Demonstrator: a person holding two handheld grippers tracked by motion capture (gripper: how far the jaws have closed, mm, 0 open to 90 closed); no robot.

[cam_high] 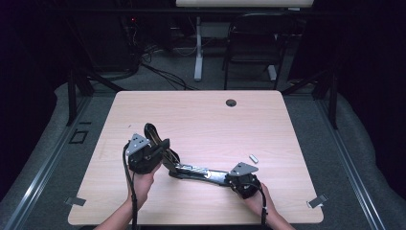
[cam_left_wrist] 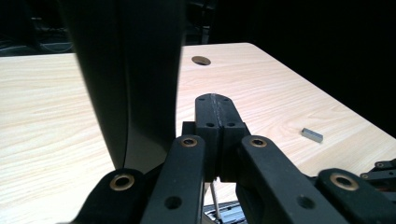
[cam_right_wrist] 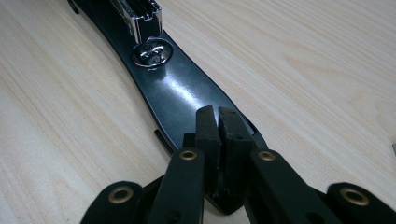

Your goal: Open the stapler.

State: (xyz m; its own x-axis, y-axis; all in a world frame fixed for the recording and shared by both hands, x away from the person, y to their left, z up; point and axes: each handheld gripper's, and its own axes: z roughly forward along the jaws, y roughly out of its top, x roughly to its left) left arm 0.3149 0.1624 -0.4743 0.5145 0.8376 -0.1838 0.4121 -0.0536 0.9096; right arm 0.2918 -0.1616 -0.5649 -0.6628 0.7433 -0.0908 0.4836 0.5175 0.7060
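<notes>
Dark floor and a black chair lie beyond the far edge of the pale wooden table (cam_high: 201, 110), which has a round cable hole (cam_high: 231, 102) near that edge. A long black stapler (cam_high: 191, 170) is opened out flat-ish near the near edge: its glossy base runs toward the near right corner, while its top arm (cam_left_wrist: 126, 74) stands raised toward the left. The right hand-held gripper (cam_right_wrist: 218, 122) presses its closed jaws onto the tip of the base, pinning it against the table, close behind the metal anvil plate (cam_right_wrist: 150, 53). The left hand-held gripper (cam_left_wrist: 215, 112) has its jaws shut together just beside the raised arm; whether they pinch any part of the stapler is hard to judge, since the arm blocks that side. A small silvery strip, perhaps staples (cam_high: 253, 158), lies apart toward the right edge.
</notes>
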